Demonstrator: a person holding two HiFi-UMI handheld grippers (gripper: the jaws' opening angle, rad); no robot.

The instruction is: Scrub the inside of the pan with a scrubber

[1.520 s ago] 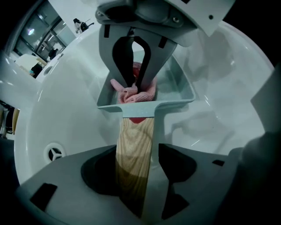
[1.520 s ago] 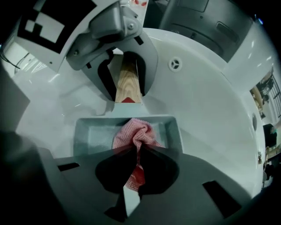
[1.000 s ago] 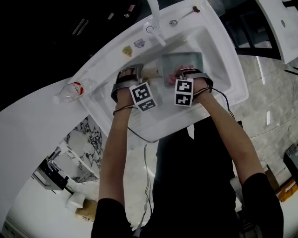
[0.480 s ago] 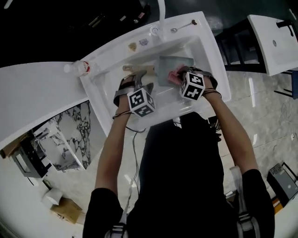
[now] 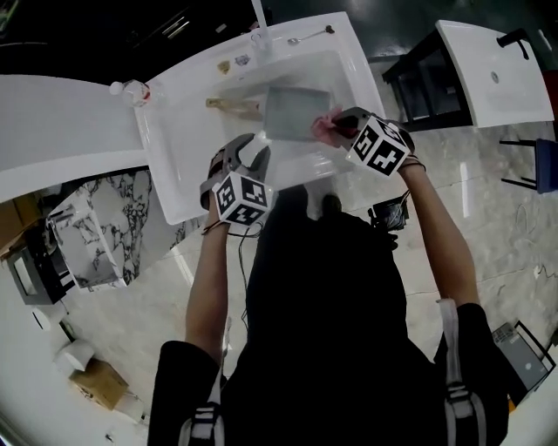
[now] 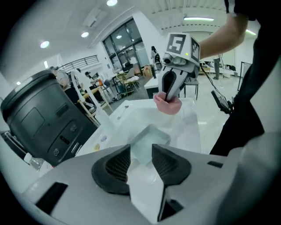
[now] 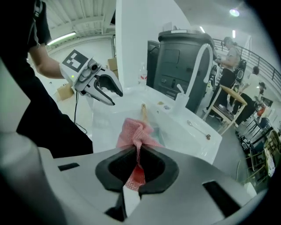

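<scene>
A square grey-green pan [image 5: 296, 113] with a wooden handle [image 5: 228, 104] lies in the white sink [image 5: 166, 174]. My right gripper [image 5: 340, 127] hovers at the pan's right edge, shut on a pink mesh scrubber [image 5: 324, 129]. In the right gripper view the scrubber [image 7: 138, 132] bunches out from between the closed jaws of the gripper [image 7: 137, 169]. My left gripper [image 5: 255, 150] is over the sink's near-left part, apart from the pan. Its jaws are closing, and the left gripper view [image 6: 140, 162] shows nothing between them, with the pan [image 6: 149, 141] beyond.
A faucet [image 5: 259, 22] and a spoon [image 5: 309, 36] sit on the sink's far rim, with small stickers [image 5: 225, 65] beside them. A water bottle [image 5: 131, 88] lies at the sink's left corner. Another white basin [image 5: 497, 70] stands at the right.
My left gripper has drawn back from the pan's handle toward the sink's near edge. The right gripper with the scrubber has shifted to the pan's right edge.
</scene>
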